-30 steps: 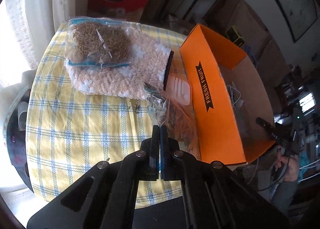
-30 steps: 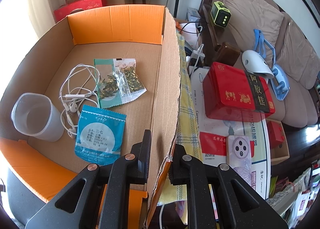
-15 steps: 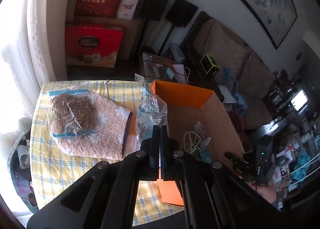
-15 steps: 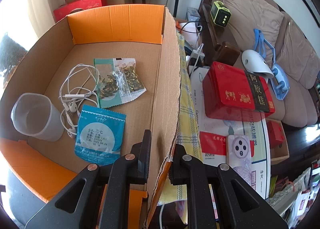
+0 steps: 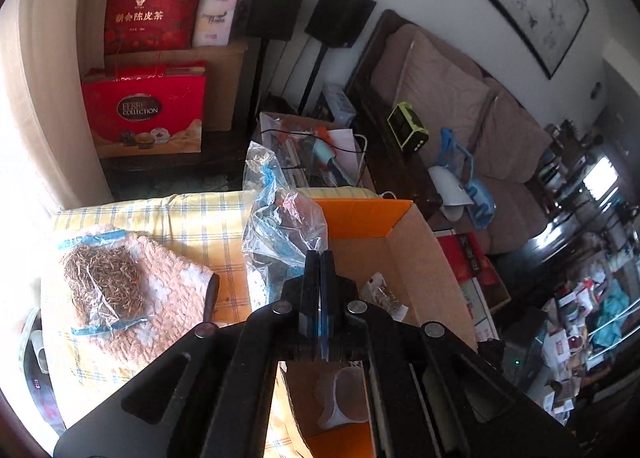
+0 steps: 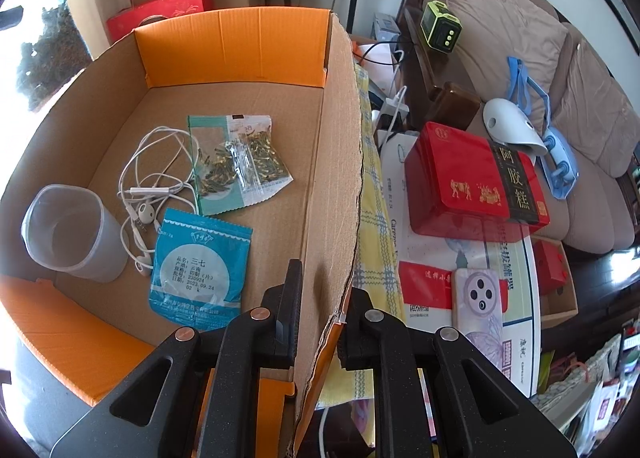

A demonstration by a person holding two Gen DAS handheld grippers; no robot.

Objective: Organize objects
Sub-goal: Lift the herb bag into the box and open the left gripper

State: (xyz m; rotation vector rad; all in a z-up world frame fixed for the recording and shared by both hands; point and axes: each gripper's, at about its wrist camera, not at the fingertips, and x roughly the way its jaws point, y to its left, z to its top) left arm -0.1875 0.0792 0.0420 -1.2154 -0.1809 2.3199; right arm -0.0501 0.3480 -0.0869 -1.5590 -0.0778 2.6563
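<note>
Table w/ yellow checked cloth [image 5: 208, 225] carries pink knit mat [image 5: 168, 298] & orange cardboard box [image 6: 232, 45].

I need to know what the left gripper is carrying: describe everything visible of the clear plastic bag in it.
The clear plastic bag is thin, crinkled, glossy film with a blue zip strip near its top and some dark contents inside that cannot be identified. It stands crumpled above the left gripper, whose jaws are shut on its lower edge, so it is lifted off the checked tablecloth. It hangs at the near wall of the orange cardboard box, not yet inside; nothing but the gripper visibly touches it.
</note>
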